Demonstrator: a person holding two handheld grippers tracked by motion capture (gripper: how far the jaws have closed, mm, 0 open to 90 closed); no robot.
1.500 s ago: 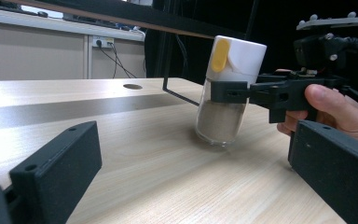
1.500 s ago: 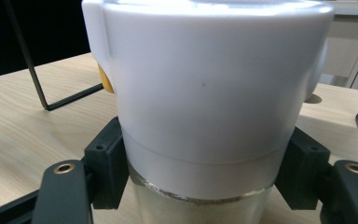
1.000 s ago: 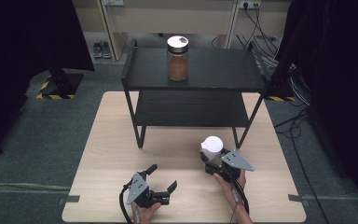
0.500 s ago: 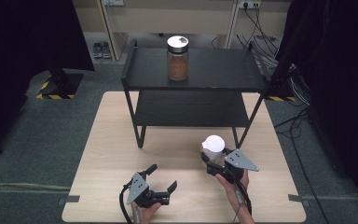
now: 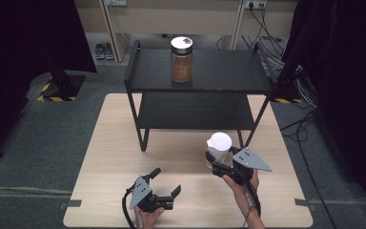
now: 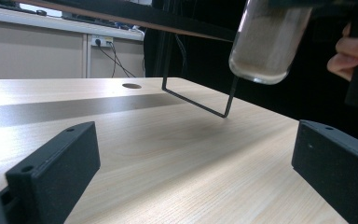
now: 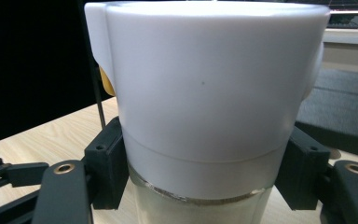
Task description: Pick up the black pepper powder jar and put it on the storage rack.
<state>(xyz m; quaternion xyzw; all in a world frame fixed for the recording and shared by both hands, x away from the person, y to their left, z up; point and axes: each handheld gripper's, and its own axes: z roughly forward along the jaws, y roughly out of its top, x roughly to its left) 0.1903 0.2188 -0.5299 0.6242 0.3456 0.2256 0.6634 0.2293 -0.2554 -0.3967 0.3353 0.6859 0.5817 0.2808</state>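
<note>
two jars are in play, and the one at risk is the white-lidded jar (image 5: 218, 148), clamped between the jaws of the right gripper (image 5: 215, 168) just under its wide lid and hanging clear of the table (image 5: 105, 143), in front of the right legs of the black shelf rack (image 5: 198, 71). in the left gripper view its glass base (image 6: 261, 51) floats above the wood with pale powder inside. the grip sits high on the jar, so the heavy glass body hangs below the pads (image 7: 106, 168); a sudden swing could, by this reading, let it tilt or slide down out of the clamp and crack on the table. the rack's thin right leg (image 5: 256, 119) and the edge of its lower shelf are close by, and a careless lift towards a shelf could knock the lid against them. the brown-filled jar (image 5: 181, 59) already stands on the top shelf, left of centre, so a placement there needs room kept between the two.

the left gripper (image 5: 164, 183) rests low at the near edge of the table, jaws apart and holding nothing.

the table is pale wood grain with a round cable hole (image 6: 131, 86). it stands on grey carpet, with dark curtains on both sides, cables trailing at the right, wall sockets behind and a pair of shoes (image 5: 104, 50) by the far wall.
</note>
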